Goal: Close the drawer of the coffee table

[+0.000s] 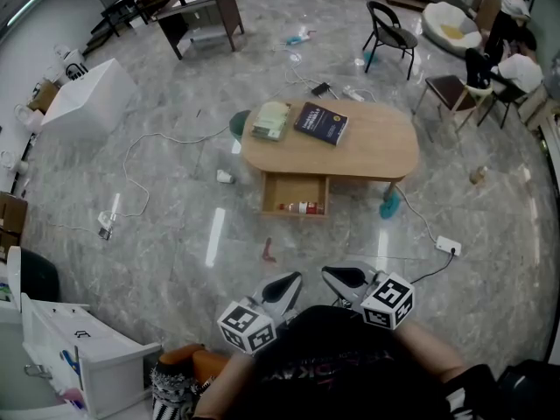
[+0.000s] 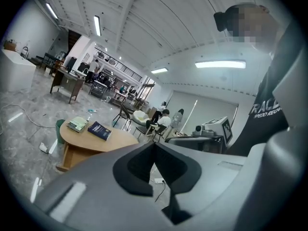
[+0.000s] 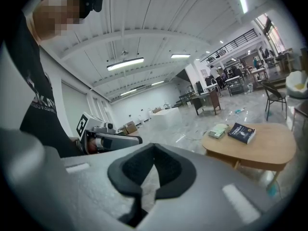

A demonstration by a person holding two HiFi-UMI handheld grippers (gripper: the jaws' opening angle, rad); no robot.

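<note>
An oval wooden coffee table [image 1: 367, 147] stands on the marble floor ahead of me, with its drawer [image 1: 296, 195] pulled out toward me and a small red-and-white item [image 1: 303, 206] lying inside. A dark blue book [image 1: 320, 122] and a pale green book [image 1: 271, 120] lie on top. Both grippers hang close to my body, well short of the table. My left gripper [image 1: 293, 280] is shut and holds nothing. My right gripper [image 1: 330, 275] is shut too, also with nothing in it. The table [image 2: 96, 139] shows in the left gripper view and the table [image 3: 260, 146] in the right gripper view.
Cables [image 1: 149, 147] trail over the floor, with a power strip [image 1: 448, 246] at the right and a small red item [image 1: 268, 250] in front of the drawer. A black chair [image 1: 390, 35] and a desk [image 1: 199, 16] stand beyond. A white box [image 1: 87, 99] sits left; seated people [image 1: 516, 68] far right.
</note>
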